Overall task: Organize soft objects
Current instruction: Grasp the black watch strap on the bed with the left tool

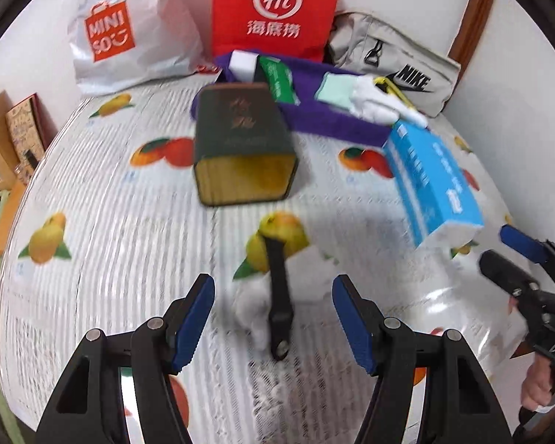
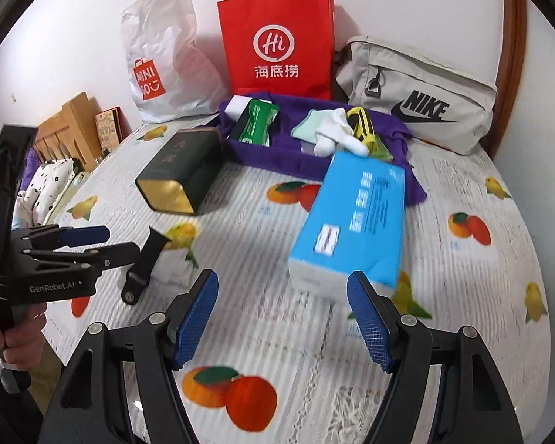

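Both grippers spread and empty above the fruit-print tablecloth (image 2: 462, 288).

I read the left gripper (image 1: 273, 318) as released, fingers wide apart, hovering over a black strap (image 1: 279, 296) that lies across a small white soft item (image 1: 251, 310), on the near side of the green tin (image 1: 240, 140). I read the right gripper (image 2: 283, 318) as released too, gripping nothing, just short of the blue tissue pack (image 2: 355, 222), which lies right of the green tin. Beyond the tin lies the purple cloth (image 2: 277, 159), carrying a green packet (image 2: 257, 124), a white glove (image 2: 336, 131) and a yellow item (image 2: 362, 124). Behind the cloth stand a red paper bag (image 2: 277, 37), a white Miniso bag (image 2: 162, 63) and a grey Nike pouch (image 2: 418, 100).
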`<action>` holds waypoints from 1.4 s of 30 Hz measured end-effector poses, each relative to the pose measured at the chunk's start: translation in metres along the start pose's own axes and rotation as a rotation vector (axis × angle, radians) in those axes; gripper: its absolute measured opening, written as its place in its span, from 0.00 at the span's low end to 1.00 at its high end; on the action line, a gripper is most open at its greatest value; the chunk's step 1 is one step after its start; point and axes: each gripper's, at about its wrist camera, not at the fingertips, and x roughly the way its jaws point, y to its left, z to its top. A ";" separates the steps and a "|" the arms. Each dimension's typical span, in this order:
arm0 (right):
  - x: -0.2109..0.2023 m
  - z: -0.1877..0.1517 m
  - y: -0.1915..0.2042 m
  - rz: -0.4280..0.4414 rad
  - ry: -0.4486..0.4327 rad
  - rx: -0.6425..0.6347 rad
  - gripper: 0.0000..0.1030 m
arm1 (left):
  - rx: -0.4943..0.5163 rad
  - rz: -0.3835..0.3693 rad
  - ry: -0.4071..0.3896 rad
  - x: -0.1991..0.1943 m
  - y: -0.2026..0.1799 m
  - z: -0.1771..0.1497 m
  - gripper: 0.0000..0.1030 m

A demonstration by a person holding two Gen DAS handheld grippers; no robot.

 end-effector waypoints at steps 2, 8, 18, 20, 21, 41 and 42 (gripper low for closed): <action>-0.001 -0.008 -0.001 0.002 0.007 0.007 0.70 | -0.007 -0.003 0.004 0.002 0.002 -0.004 0.58; -0.003 -0.019 -0.006 -0.009 0.015 0.019 0.70 | 0.031 0.002 -0.006 0.008 -0.003 -0.003 0.46; 0.004 -0.026 -0.016 -0.033 0.036 0.035 0.70 | 0.054 0.005 0.051 0.046 -0.006 0.020 0.38; 0.007 -0.025 -0.019 -0.033 0.042 0.044 0.70 | 0.054 -0.018 0.056 0.051 -0.006 0.021 0.37; 0.008 -0.025 -0.020 -0.033 0.044 0.046 0.70 | 0.060 -0.020 0.066 0.053 -0.007 0.022 0.32; 0.020 -0.023 -0.005 -0.023 0.080 0.010 0.70 | 0.033 -0.106 0.033 0.028 -0.004 0.030 0.04; 0.021 -0.022 -0.003 -0.018 0.081 0.004 0.70 | 0.025 -0.116 0.018 0.021 -0.001 0.032 0.04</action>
